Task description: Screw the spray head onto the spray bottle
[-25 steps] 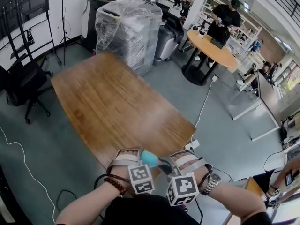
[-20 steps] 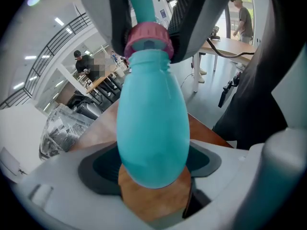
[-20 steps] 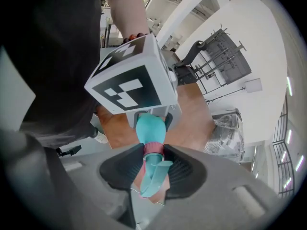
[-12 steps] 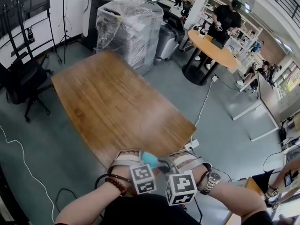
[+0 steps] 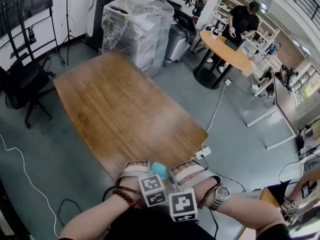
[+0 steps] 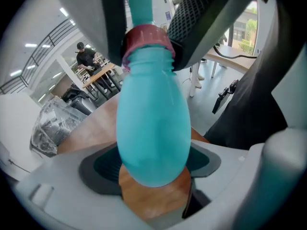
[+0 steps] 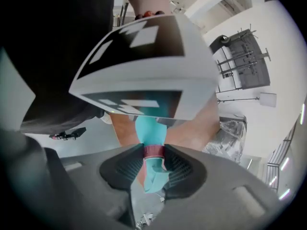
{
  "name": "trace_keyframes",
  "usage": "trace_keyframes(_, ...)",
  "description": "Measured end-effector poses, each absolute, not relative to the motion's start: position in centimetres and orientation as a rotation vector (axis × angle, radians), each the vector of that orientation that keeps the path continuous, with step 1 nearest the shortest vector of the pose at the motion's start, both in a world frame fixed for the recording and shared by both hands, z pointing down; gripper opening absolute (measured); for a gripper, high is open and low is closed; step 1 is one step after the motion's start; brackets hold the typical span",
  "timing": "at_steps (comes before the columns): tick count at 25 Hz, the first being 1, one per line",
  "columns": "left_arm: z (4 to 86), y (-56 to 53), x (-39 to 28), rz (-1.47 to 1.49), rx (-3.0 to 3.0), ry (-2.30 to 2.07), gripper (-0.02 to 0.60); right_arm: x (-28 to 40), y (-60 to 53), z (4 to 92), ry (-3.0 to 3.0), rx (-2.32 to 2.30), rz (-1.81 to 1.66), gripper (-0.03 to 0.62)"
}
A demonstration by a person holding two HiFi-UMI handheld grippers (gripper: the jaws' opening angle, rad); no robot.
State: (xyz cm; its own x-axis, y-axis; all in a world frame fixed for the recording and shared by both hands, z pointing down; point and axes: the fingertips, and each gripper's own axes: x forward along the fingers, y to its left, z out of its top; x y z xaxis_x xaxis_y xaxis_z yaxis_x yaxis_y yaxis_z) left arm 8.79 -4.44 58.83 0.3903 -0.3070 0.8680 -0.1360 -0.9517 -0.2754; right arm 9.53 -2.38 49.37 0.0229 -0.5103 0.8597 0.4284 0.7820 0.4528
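The teal spray bottle point(image 5: 160, 170) is held in the air over the near corner of the wooden table point(image 5: 125, 109). My left gripper point(image 5: 145, 170) is shut on the bottle's round body point(image 6: 153, 128), one pad on each side. The pink screw collar point(image 6: 146, 35) sits on the bottle's neck, and the teal spray head point(image 7: 153, 174) sticks out beyond it. My right gripper point(image 5: 175, 173) is shut on that collar point(image 7: 153, 151), its ribbed pads point(image 6: 192, 18) squeezing it from both sides. The left gripper's marker cube point(image 7: 144, 71) hides most of the bottle in the right gripper view.
A plastic-wrapped machine point(image 5: 137, 29) stands beyond the table's far end. An office chair point(image 5: 22, 86) is at the left, and cables point(image 5: 25, 169) lie on the floor. A person stands at a round table point(image 5: 227, 51) far to the right.
The right gripper has turned about the bottle's neck: its marker cube has swung left and down toward the left gripper's cube. The left gripper and bottle stay put.
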Motion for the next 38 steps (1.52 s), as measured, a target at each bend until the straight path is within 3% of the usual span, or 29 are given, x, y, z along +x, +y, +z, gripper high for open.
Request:
trace_keyframes(20, 54.3, -2.8, 12.1, -0.929, -2.939, 0.278, 0.417, 7.4, -0.8, 44.7, -1.754, 0.069, -0.532, 0.15)
trace_keyframes(30, 53.9, -2.4, 11.9, -0.924, -2.937, 0.236, 0.417, 7.8, -1.0, 43.6, -1.819, 0.096, -0.469, 0.147)
trace_keyframes(31, 54.1, -2.4, 11.9, -0.941, -2.926, 0.232, 0.417, 7.9, -1.0, 43.8, -1.817, 0.094, -0.468, 0.123)
trace_keyframes(38, 55.5, -2.7, 11.5, -1.144, -2.762, 0.253, 0.417, 8.9, -0.6, 44.9, -1.685, 0.048, -0.515, 0.118)
